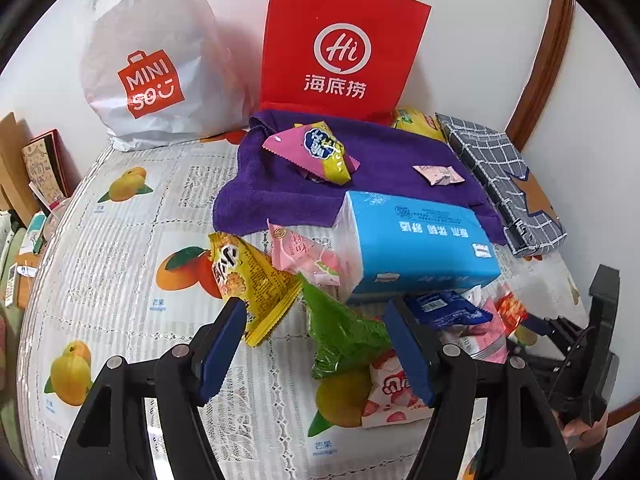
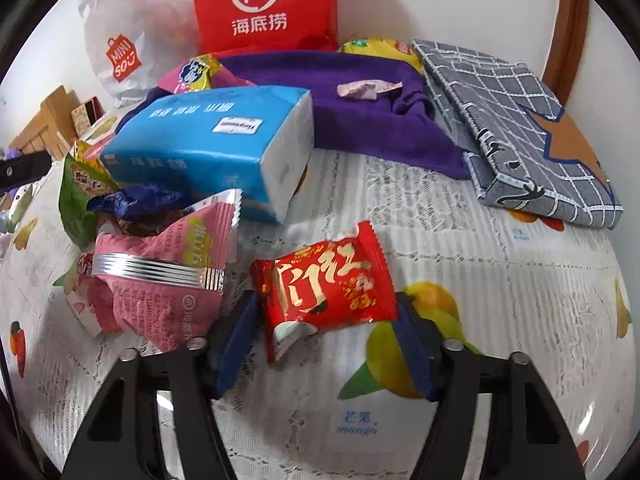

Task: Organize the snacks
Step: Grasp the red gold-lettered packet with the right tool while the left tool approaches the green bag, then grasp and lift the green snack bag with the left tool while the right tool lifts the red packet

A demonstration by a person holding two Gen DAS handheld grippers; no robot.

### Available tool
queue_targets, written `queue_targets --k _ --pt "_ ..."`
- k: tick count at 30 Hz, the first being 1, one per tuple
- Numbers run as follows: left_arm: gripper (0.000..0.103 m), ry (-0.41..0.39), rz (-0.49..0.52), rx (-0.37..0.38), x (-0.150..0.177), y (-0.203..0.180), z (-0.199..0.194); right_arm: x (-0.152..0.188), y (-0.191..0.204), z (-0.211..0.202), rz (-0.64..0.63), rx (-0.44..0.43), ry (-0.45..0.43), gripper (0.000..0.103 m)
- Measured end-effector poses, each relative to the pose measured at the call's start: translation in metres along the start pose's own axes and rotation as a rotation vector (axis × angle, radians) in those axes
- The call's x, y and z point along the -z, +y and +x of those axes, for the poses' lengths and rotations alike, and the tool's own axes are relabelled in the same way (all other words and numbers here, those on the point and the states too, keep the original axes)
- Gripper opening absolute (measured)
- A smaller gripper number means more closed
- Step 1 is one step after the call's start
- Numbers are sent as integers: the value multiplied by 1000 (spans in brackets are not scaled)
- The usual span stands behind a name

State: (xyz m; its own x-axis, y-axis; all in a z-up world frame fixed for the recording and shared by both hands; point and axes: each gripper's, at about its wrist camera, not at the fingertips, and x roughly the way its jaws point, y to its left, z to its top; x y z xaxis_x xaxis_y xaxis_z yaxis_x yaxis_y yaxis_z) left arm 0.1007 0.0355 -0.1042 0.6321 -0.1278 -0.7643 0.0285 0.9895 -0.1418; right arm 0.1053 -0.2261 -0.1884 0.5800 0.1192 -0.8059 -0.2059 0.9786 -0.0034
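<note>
Snack packets lie scattered on a fruit-print tablecloth (image 1: 120,264). My left gripper (image 1: 316,320) is open, its fingers either side of a green packet (image 1: 344,328), with a yellow packet (image 1: 252,276) by the left finger. My right gripper (image 2: 326,320) is open around a red packet (image 2: 324,284) that lies on the cloth between its fingers. A pink packet (image 2: 160,280) and a dark blue packet (image 2: 136,200) lie left of it. A pink-and-yellow packet (image 1: 320,152) and a small pink sachet (image 1: 438,174) rest on a purple towel (image 1: 380,152).
A blue tissue pack (image 1: 416,240) sits mid-table. A red paper bag (image 1: 340,44) and a white Miniso bag (image 1: 152,64) stand at the back wall. A folded grey checked cloth box (image 2: 520,128) lies at the right. Boxes stand at the far left (image 1: 40,164).
</note>
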Motion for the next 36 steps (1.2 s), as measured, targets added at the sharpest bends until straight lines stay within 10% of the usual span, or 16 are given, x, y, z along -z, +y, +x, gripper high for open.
queue_targets --k 18,32,36 --pt "70 96 -1 -8 4 -14 45 9 -34 -16 84 -32 -20 51" --pt "48 125 -15 37 7 -13 53 8 -26 -5 25 -14 -7 78" --pt "47 118 -1 28 8 -11 49 9 -20 -7 5 -10 -33 58"
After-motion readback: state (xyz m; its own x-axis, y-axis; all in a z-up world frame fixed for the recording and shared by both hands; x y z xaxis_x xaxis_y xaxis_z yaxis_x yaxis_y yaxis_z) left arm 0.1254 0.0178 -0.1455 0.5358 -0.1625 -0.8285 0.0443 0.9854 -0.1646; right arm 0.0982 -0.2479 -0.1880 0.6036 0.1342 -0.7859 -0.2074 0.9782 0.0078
